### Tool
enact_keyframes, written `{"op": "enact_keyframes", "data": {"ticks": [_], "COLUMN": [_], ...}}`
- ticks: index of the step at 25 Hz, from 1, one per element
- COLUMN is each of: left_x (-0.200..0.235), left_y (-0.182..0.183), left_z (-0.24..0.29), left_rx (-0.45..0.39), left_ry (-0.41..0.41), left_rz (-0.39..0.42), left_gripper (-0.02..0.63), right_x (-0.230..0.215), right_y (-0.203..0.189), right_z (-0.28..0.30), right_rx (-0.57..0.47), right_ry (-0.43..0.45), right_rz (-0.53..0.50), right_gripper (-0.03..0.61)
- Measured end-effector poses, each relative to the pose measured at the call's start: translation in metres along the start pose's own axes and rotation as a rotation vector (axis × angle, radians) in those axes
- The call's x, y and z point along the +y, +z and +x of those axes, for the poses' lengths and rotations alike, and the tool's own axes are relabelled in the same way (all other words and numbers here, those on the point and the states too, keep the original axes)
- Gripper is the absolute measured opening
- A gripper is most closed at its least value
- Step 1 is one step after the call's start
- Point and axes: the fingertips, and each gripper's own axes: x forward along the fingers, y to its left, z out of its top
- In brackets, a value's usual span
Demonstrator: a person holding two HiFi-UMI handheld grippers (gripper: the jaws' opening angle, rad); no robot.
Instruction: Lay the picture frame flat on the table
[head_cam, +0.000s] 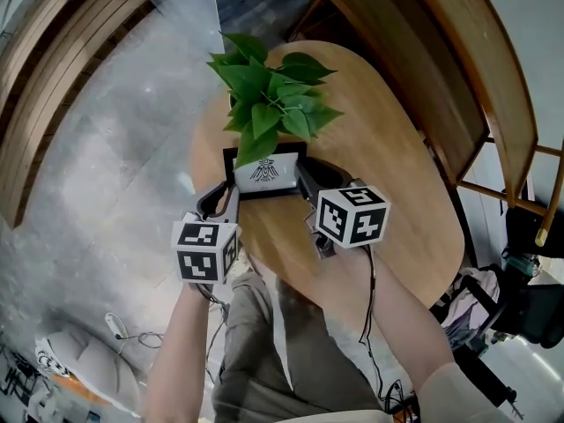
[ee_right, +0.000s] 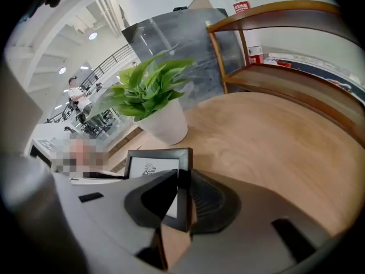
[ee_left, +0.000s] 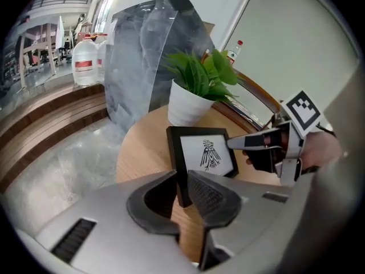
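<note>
Picture frame (head_cam: 264,173) is standing upright on the round wooden worktop (head_cam: 388,148), just in front of the potted plant (head_cam: 269,100). My left tongs (ee_left: 181,190) are pinching its left edge and my right tongs (ee_right: 181,201) its right edge, both closed on the black moulding. I am judging it light and stiff, with a smooth, likely fragile front, so I am keeping to the rigid square rim.

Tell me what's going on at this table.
A person holds a gripper in each hand, and both are clamped on a black picture frame. The left gripper grips its left edge and the right gripper its right edge. The frame stands on the wooden table, just in front of a potted plant. It has not been laid flat yet.
</note>
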Motion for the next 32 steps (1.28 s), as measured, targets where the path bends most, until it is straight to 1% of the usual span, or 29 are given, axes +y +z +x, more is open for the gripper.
{"op": "enact_keyframes", "data": {"ticks": [3,7,11,13,15,17,19,21,24,25,29,32], "left_x": [0.005,0.009,0.008,0.009,0.013,0.014,0.013,0.007,-0.009,-0.016,-0.044,-0.069], "left_y": [-0.002,-0.004,-0.006,-0.006,-0.004,0.000,0.006,0.012,0.024,0.031,0.066,0.094], "left_z": [0.008,0.011,0.013,0.010,0.005,0.000,-0.009,-0.022,-0.049,-0.059,-0.104,-0.142], "left_rx": [-0.008,-0.016,-0.025,-0.038,-0.057,-0.075,-0.089,-0.097,-0.100,-0.100,-0.124,-0.188], "left_ry": [0.006,-0.009,-0.008,-0.007,-0.007,-0.003,0.014,0.026,0.025,0.022,0.030,0.023], "left_rz": [-0.066,-0.078,-0.101,-0.127,-0.167,-0.183,-0.163,-0.131,-0.090,-0.070,0.060,0.127], "left_gripper": [0.058,0.058,0.058,0.060,0.061,0.061,0.061,0.061,0.061,0.061,0.050,0.040], "right_x": [-0.004,-0.007,-0.011,-0.012,-0.014,-0.015,-0.014,-0.009,0.009,0.017,0.050,0.076], "right_y": [-0.001,-0.004,-0.006,-0.007,-0.007,-0.005,-0.002,0.003,0.016,0.023,0.054,0.076], "right_z": [0.010,0.019,0.022,0.020,0.016,0.009,-0.001,-0.015,-0.047,-0.058,-0.104,-0.146], "right_rx": [0.007,0.015,-0.005,-0.014,-0.014,-0.015,-0.019,-0.024,-0.052,-0.073,-0.148,-0.190], "right_ry": [-0.002,0.011,0.014,-0.001,-0.026,-0.041,-0.044,-0.038,-0.012,0.006,0.067,0.085], "right_rz": [-0.003,0.009,0.016,0.011,-0.008,-0.031,-0.053,-0.064,-0.051,-0.043,-0.030,-0.068], "right_gripper": [0.052,0.054,0.055,0.057,0.072,0.072,0.071,0.055,0.029,0.029,0.029,0.021]}}
